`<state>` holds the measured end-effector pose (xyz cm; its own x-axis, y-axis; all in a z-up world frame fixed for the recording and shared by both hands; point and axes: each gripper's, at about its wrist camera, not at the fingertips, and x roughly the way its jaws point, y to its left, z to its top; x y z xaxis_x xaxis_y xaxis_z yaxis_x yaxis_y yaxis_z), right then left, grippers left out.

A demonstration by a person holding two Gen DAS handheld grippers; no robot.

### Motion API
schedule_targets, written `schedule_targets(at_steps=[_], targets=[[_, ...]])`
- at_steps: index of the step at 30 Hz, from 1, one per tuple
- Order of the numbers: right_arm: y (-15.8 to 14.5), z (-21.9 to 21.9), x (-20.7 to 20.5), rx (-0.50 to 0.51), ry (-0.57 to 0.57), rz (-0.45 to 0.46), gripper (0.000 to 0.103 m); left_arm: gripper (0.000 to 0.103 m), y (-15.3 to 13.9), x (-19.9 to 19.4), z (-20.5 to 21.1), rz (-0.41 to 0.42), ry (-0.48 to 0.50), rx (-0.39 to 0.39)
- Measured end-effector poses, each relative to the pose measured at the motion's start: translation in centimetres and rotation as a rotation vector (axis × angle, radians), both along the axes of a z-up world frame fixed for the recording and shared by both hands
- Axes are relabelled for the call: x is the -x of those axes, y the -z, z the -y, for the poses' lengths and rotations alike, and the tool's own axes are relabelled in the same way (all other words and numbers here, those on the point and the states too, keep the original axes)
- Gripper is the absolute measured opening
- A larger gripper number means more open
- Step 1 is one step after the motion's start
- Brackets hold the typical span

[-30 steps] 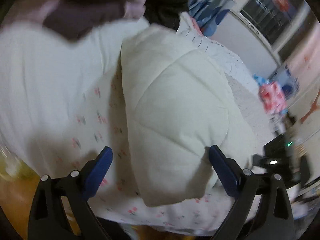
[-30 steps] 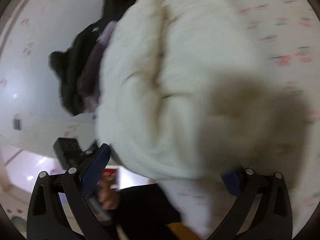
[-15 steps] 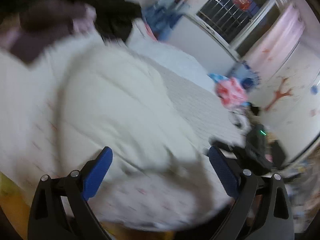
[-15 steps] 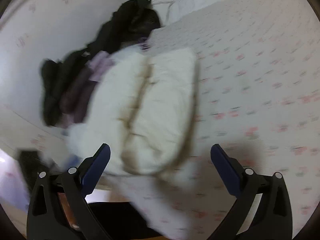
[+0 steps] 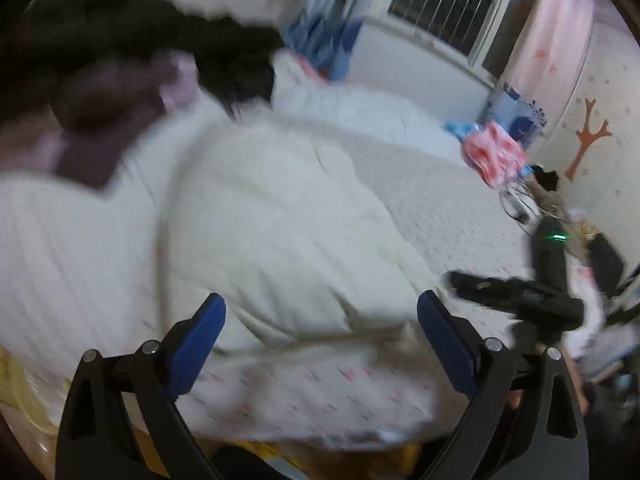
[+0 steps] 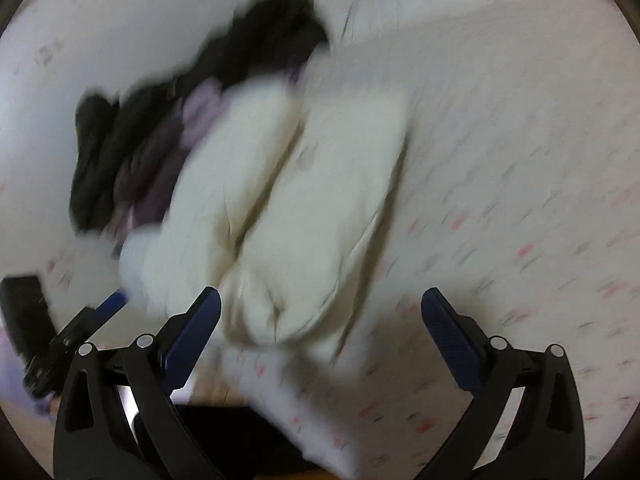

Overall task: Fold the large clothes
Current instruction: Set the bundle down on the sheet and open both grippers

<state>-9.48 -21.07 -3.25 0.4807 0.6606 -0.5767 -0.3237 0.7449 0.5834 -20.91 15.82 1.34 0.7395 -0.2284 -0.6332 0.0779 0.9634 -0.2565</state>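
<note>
Both grippers, left (image 5: 320, 328) and right (image 6: 320, 320), hover spread wide, empty, above folded cream jacket (image 6: 288, 200) on bed sheet (image 6: 520, 160); dark clothes (image 6: 132, 140) behind blurred, possibly piled.

The cream jacket (image 5: 280, 232) looked like soft padded cloth, matt, quilted with stitched seams that puckered the surface. Under it the bedsheet (image 6: 520, 200) was thin matt cotton-like cloth, pale with small pink printed sprigs. At ten o'clock from the jacket lay a dark pile of clothes (image 6: 132, 152), black and dull purple, woolly-looking, though blur hid the weave. The left gripper (image 5: 320, 344) had black, slightly shiny plastic arms with small metal rivets, its fingers (image 5: 196, 344) faced in matt blue textured pads. The right gripper (image 6: 320, 344) looked the same.
</note>
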Motion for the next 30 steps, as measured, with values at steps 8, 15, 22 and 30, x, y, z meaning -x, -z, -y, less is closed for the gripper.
schedule_targets(at_steps=[8,15,22,30], targets=[[5.5,-9.6,-2.1,0.248,-0.241,-0.139,0.097,0.096,7.2,-6.6,-2.1,-0.276,-0.088,-0.022],[-1.0,-7.6,4.0,0.290,-0.116,0.115,0.097,0.096,4.0,-1.9,0.6,-0.133,-0.139,-0.150],[-4.3,-7.1,7.9,0.433,-0.028,0.220,0.097,0.096,0.6,0.8,1.5,-0.037,-0.231,-0.199],[-4.7,-7.6,8.7,0.432,-0.059,0.196,0.097,0.096,-0.2,2.7,2.1,-0.059,-0.254,-0.239]])
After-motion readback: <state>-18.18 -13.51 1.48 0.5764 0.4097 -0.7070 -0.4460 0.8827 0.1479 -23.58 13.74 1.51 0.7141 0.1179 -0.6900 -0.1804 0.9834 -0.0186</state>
